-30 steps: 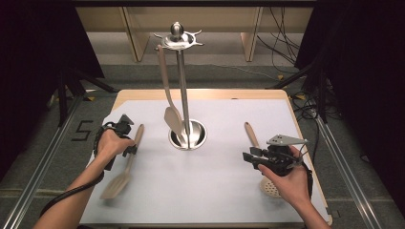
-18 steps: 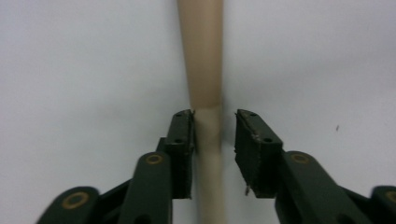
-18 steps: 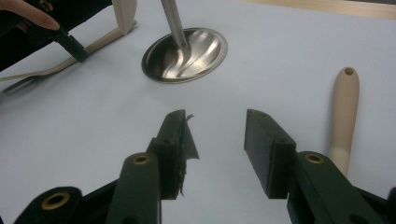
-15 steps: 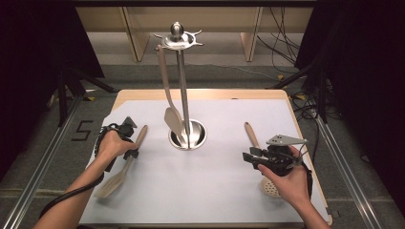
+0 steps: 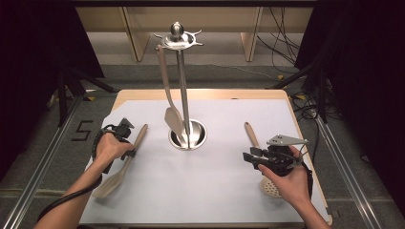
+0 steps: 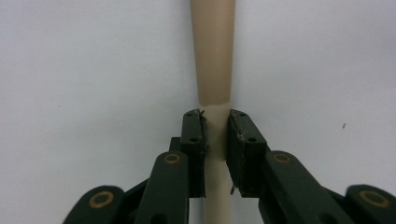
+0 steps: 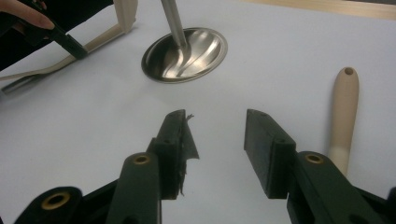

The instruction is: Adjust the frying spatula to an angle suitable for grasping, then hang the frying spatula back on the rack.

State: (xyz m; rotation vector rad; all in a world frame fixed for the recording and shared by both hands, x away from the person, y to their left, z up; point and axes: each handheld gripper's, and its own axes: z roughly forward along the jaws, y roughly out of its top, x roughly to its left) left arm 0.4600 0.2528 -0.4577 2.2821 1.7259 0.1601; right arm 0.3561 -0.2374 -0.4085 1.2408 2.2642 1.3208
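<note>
Here, the counter (image 5: 219, 191) carries the steel utensil stand (image 5: 184, 90), whose round dished base (image 7: 186, 53) holds nothing but the pole foot, while one beige spatula (image 5: 168, 93) hangs from a hook at its top. Your left forearm reaches in low at the left, and your left gripper (image 6: 215, 128) is clamped across the handle of the beige turner (image 5: 125, 160) lying flat left of the stand. Your right gripper (image 7: 217, 140) hovers with jaws spread wide, holding nothing, just left of the skimmer (image 7: 343, 112) lying on the counter's right side.
</note>
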